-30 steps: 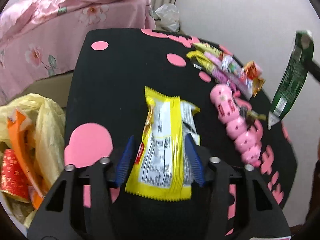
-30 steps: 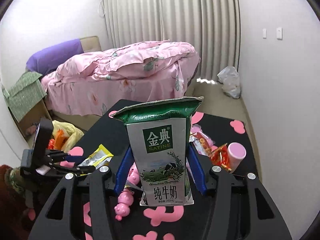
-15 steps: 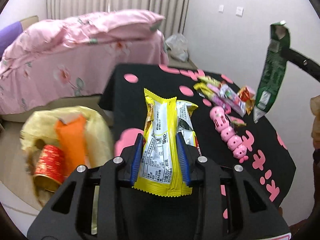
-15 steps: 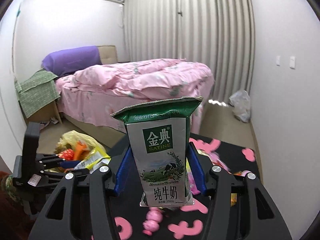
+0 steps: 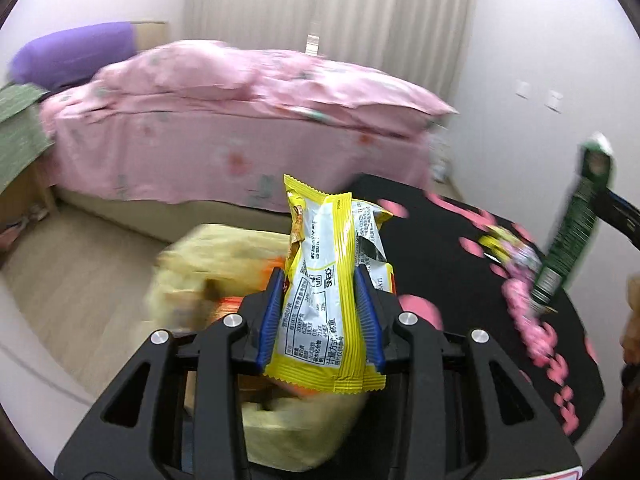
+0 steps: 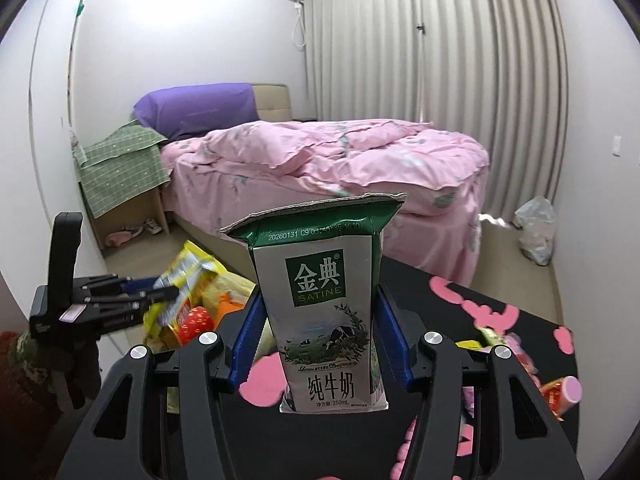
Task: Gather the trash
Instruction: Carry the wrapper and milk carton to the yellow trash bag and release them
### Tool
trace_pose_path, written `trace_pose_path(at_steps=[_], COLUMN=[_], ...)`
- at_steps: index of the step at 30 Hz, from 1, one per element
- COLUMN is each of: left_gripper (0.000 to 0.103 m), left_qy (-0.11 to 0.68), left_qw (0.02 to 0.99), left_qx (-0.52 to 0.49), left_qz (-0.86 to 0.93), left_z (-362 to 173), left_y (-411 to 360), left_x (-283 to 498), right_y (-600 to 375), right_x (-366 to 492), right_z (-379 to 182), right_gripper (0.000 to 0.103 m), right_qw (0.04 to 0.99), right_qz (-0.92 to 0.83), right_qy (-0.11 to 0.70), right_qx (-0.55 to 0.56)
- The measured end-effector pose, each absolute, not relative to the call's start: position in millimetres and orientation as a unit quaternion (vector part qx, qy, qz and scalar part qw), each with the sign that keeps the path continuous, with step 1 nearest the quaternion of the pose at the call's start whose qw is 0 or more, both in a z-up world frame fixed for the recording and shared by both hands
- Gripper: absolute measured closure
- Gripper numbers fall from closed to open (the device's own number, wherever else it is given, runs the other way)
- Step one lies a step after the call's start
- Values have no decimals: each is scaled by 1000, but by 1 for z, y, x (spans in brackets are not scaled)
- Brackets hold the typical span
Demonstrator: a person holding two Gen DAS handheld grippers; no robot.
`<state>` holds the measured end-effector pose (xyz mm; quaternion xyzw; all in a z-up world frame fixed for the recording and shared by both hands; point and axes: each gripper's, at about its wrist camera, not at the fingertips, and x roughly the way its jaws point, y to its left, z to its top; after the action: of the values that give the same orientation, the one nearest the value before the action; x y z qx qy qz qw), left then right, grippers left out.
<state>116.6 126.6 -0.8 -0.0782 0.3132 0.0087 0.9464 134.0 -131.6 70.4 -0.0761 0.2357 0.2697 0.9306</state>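
Note:
My left gripper [image 5: 320,312] is shut on a yellow and white snack wrapper [image 5: 332,280] and holds it in the air above the yellow trash bag [image 5: 224,264] beside the table. My right gripper [image 6: 318,340] is shut on a green and white milk carton [image 6: 324,304], held upright above the black table [image 6: 500,344]. In the right wrist view the left gripper [image 6: 160,292] with the wrapper [image 6: 188,276] hangs over the trash bag [image 6: 224,288] at the left. The carton also shows at the right edge of the left wrist view [image 5: 572,236].
The black table with pink shapes [image 5: 460,280] carries several snack wrappers [image 5: 508,248] and a pink toy [image 5: 524,312]. A pink bed [image 6: 340,168] stands behind. A white plastic bag [image 6: 536,232] lies by the curtain. The trash bag holds red and orange packaging [image 6: 196,320].
My left gripper lifted the wrapper off the table and swung left over the trash bag. My right gripper rose and turned left with the carton.

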Motion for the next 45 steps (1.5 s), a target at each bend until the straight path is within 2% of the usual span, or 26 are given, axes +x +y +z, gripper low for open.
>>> trace_pose_path(at_steps=[6, 14, 18, 23, 26, 30, 39, 42, 45], left_gripper=[69, 70, 71, 71, 71, 71, 70, 70, 70], left_qy=[327, 401, 416, 405, 400, 398, 366, 374, 373], left_qw=[932, 904, 895, 896, 898, 897, 903, 900, 901], left_qx=[-149, -138, -148, -169, -168, -183, -211, -210, -208], left_qz=[51, 56, 65, 68, 70, 67, 84, 79, 72], left_z=[-22, -90, -111, -113, -110, -110, -91, -94, -95], left_y=[175, 172, 176, 183, 182, 186, 198, 196, 193], left_x=[112, 132, 130, 123, 122, 122, 105, 106, 107], right_y=[-100, -29, 14, 47, 53, 64, 80, 86, 85], right_x=[146, 179, 207, 235, 240, 246, 245, 249, 245], right_z=[63, 51, 12, -55, -69, -69, -26, -36, -50], right_gripper=[52, 52, 52, 53, 54, 55, 55, 55, 55], right_qw=[916, 887, 869, 842, 835, 828, 832, 820, 831], right_qz=[313, 391, 414, 407, 412, 417, 462, 465, 432], right_qy=[243, 245, 272, 353, 364, 374, 306, 332, 350], right_qx=[-65, -11, -1, -16, -9, -10, 38, 42, -1])
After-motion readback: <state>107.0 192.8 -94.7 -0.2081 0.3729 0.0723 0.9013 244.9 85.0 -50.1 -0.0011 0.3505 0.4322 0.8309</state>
